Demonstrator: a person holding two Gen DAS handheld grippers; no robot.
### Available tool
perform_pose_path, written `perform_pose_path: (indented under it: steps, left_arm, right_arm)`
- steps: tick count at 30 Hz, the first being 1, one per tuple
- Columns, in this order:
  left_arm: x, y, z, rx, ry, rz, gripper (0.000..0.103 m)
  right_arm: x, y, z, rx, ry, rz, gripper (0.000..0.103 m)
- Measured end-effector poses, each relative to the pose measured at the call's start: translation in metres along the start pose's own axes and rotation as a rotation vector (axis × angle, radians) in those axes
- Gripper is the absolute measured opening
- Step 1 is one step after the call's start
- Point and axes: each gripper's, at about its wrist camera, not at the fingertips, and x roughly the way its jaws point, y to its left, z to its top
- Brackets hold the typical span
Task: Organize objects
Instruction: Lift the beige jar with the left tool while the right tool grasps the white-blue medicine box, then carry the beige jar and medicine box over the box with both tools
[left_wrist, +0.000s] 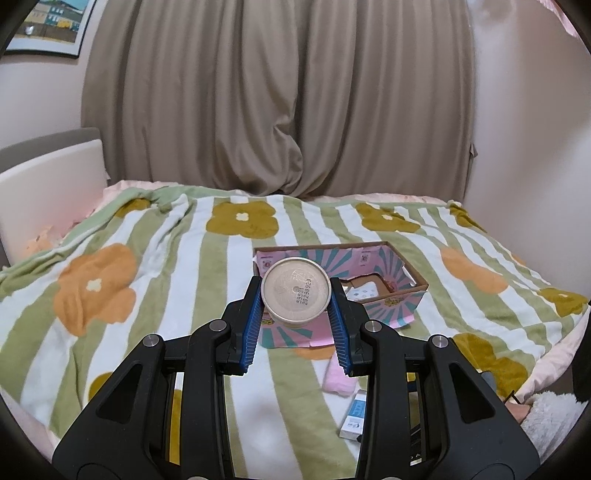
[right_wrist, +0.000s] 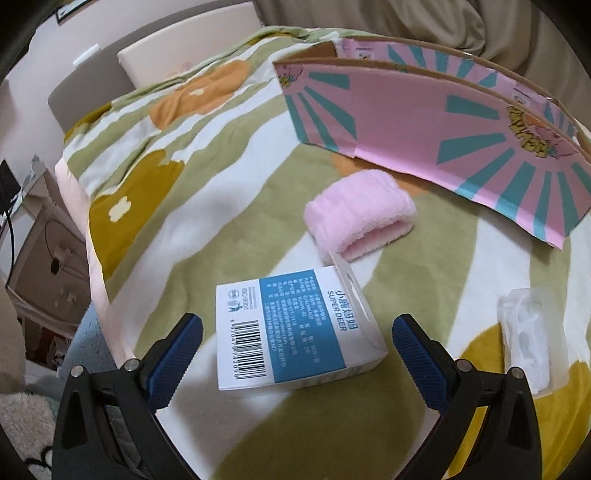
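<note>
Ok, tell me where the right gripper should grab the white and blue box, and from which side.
Grip the white and blue box across its two long side edges, coming down from above. It lies flat on the blanket, and the open right gripper probably already straddles it.

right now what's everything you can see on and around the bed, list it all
round tub: 1, beige, printed base facing the camera, gripped above the box's near wall
cardboard box: 1, pink with teal rays, open-topped, on the blanket
rolled towel: 1, pink, on the blanket between box and carton
carton: 1, white and blue, barcode up, lying flat on the blanket in front of the right claw
clear packet: 1, whitish, right of the carton
blanket: 1, green and white stripes with orange and mustard flowers, covering the bed
curtain: 1, taupe, behind the bed
framed picture: 1, upper left wall
left claw: shut on the tub
right claw: open, carton between its fingers
</note>
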Motion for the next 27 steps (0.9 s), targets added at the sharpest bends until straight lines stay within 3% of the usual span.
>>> perform_pose_path:
  steps: [7,12,27]
  left_arm:
    - [0.001,0.003,-0.003,-0.007,0.011,0.000,0.031]
    - [0.001,0.004,-0.004,-0.010,0.016,-0.001,0.031]
    - [0.001,0.003,-0.007,-0.016,0.018,-0.011,0.031]
  right_arm:
    - [0.012,0.001,-0.001,-0.024,0.032,-0.027,0.102]
    - [0.014,-0.004,-0.001,0.009,0.030,-0.008,0.090]
    - [0.009,0.005,-0.001,-0.029,0.006,-0.059,0.089]
